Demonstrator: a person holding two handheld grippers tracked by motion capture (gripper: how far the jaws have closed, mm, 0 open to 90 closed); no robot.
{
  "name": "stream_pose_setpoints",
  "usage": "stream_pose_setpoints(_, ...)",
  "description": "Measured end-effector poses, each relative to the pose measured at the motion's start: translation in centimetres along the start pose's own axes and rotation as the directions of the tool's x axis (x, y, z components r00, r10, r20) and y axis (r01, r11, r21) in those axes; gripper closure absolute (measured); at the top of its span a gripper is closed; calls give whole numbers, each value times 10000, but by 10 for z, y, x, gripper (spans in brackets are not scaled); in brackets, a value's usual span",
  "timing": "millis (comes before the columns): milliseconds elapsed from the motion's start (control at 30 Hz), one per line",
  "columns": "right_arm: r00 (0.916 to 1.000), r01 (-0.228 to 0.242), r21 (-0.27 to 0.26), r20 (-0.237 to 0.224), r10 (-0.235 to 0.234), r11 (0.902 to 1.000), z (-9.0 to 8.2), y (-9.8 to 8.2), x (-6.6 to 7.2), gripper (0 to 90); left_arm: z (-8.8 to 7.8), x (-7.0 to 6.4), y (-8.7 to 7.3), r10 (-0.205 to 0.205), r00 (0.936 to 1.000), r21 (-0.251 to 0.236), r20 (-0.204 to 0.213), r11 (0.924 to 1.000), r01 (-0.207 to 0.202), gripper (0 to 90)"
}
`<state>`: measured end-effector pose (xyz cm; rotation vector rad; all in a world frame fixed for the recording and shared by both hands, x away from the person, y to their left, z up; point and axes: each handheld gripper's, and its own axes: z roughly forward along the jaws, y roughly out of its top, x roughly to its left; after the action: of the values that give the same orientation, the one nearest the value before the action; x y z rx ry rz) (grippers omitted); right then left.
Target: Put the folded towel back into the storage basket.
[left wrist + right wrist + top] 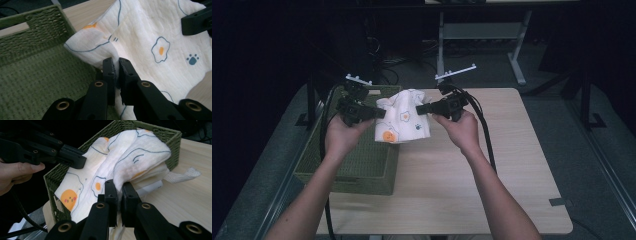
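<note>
My left tongs (379, 114) and right tongs (421, 109) both pinch the white cloth (404, 122) tight — it hangs beside the green basket (362, 165).

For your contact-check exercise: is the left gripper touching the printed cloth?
Touching. The left gripper view shows the left gripper with both jaws pinched on a fold of the printed cloth.

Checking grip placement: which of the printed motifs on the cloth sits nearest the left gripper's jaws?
In the left gripper view, the fried-egg print on the cloth is the nearest whole motif to the left gripper. It has a blue outline and orange yolk; the blue paw print lies farther off.
</note>
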<state>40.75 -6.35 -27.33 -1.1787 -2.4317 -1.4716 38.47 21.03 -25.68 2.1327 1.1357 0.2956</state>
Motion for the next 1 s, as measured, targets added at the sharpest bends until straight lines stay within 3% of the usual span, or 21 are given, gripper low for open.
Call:
stream_pose_setpoints(533, 9993, 116, 175, -358, -109, 9998, 37, 13, 16, 847, -20, 31, -14, -328, 9992, 159, -232, 9993, 332, 847)
stream_pose_setpoints(1000, 9986, 47, 373, -535, -27, 9993, 62, 16, 21, 846, -30, 53, -25, -528, 9978, 243, -395, 9983, 538, 847)
